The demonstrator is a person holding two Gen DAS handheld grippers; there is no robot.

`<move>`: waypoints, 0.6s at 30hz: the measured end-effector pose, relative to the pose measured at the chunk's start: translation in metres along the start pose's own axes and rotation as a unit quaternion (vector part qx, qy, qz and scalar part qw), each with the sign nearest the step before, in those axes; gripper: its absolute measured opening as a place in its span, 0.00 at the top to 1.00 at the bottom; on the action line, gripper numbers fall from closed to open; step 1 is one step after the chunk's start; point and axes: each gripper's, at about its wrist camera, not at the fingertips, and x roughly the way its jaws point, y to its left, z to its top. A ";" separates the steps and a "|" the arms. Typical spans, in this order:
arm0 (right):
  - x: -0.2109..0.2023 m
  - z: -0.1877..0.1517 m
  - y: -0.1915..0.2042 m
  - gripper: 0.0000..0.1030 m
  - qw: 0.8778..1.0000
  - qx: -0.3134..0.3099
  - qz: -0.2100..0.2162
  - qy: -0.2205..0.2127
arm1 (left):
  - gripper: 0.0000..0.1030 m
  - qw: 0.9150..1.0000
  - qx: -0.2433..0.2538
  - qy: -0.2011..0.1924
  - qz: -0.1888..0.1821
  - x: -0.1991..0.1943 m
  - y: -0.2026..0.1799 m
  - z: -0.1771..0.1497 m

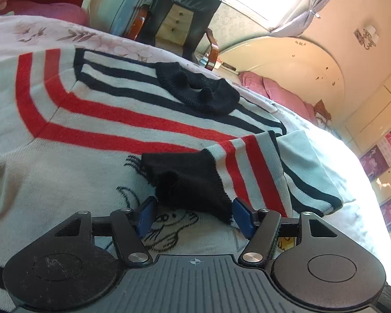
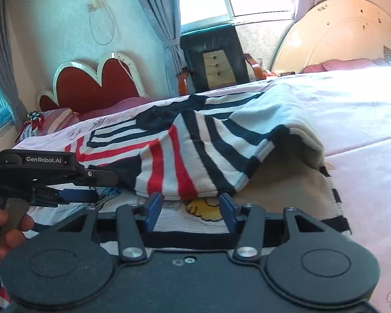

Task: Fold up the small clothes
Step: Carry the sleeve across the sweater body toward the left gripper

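One sweater [image 1: 96, 120] lay spread on one bed [image 2: 352, 120], white with red and navy stripes, one sleeve [image 2: 195, 161] folded across its chest. The left gripper [image 1: 194, 215] stood with jaws apart, the black cuff [image 1: 187, 180] between them, unpressed. The right gripper [image 2: 191, 212] stood likewise apart, empty, just short of the folded sleeve. One chair [image 2: 216, 60] stood beyond.

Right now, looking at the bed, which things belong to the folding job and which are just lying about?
For the job:
striped sweater
folded-over sleeve
left hand-held gripper
right hand-held gripper

Just lying about:
floral bedsheet
black chair
pink pillow
red headboard
curtains
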 end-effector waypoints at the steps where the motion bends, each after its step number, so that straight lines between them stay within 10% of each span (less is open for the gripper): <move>1: -0.001 0.000 -0.004 0.53 1.000 0.007 -0.002 -0.003 | 0.41 1.000 0.001 -0.002 -0.003 0.004 -0.004 0.002; 3: -0.001 0.001 -0.010 0.53 1.000 0.026 -0.004 -0.009 | 0.95 1.000 -0.002 0.007 -0.007 0.014 -0.005 0.006; 10: 0.004 0.017 -0.049 0.50 0.988 0.153 0.027 -0.027 | 0.95 0.998 0.021 -0.060 0.022 -0.026 0.029 0.028; 18: 0.045 0.019 -0.102 0.48 0.937 0.341 0.067 -0.024 | 0.95 0.999 0.002 -0.032 0.037 -0.022 0.065 0.028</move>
